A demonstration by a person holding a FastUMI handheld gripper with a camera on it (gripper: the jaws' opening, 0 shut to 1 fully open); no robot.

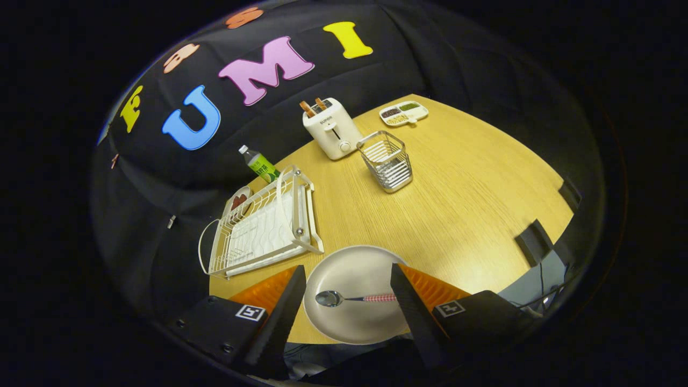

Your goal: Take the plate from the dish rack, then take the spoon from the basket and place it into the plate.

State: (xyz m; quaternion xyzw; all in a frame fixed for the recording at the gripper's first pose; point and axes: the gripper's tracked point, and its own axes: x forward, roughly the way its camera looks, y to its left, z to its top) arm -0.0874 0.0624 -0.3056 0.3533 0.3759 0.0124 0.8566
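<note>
A pale round plate (355, 269) lies on the wooden table (457, 215) near its front edge, below and between my fingers. A spoon (349, 298) with a red checked handle rests flat in the plate, bowl pointing toward the left finger. My gripper (348, 277) is open, raised above the plate, its fingers wide apart and holding nothing. The white dish rack (263, 226) stands beyond the left finger, with no plate in it. The wire basket (387, 161) stands farther back at the table's middle.
A white toaster (331, 129) with two slices stands behind the basket. A green-labelled bottle (259, 164) and a small dish (239, 200) are behind the rack. A divided snack tray (403, 113) lies at the far edge. Dark clamps (535, 242) grip the table's right edge.
</note>
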